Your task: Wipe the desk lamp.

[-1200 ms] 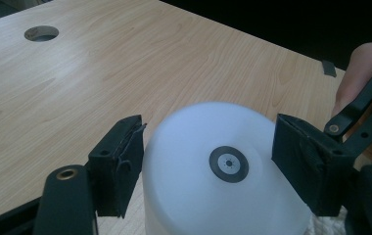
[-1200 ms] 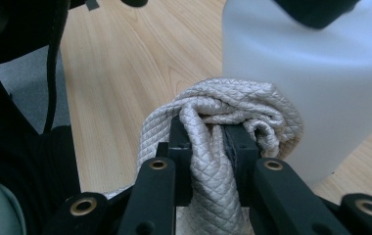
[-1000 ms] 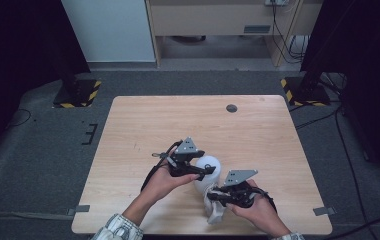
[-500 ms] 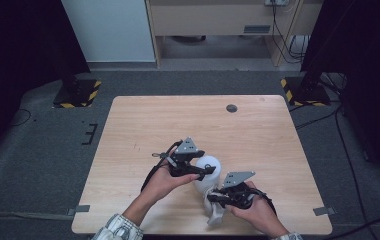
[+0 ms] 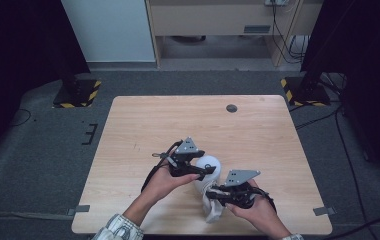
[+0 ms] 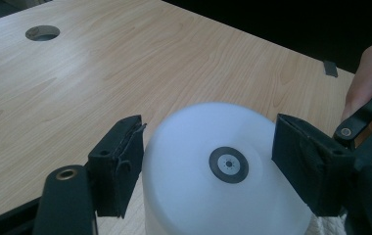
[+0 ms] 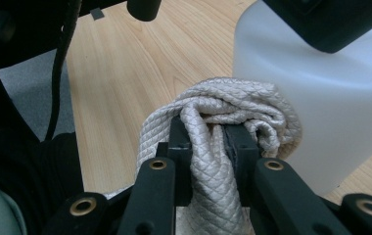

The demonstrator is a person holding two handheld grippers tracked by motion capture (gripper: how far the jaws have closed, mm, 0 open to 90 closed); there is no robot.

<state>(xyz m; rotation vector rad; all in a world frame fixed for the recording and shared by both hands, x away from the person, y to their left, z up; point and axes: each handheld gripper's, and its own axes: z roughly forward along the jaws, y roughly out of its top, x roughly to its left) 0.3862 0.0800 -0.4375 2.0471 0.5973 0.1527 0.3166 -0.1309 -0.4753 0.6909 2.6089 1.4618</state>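
A white translucent plastic container stands on the wooden table, near its front edge. My left gripper reaches in from the left and is shut on it. In the left gripper view the black pads press both sides of the container, whose top bears a small round grey mark. My right gripper is shut on a bunched cream quilted cloth. In the right gripper view the cloth is pinched in the right gripper and rests against the container's wall.
A round cable hole sits at the table's far side, also seen as the hole in the left gripper view. Bare wood lies to the left and behind the container. Dark stands with striped feet flank the table on the grey floor.
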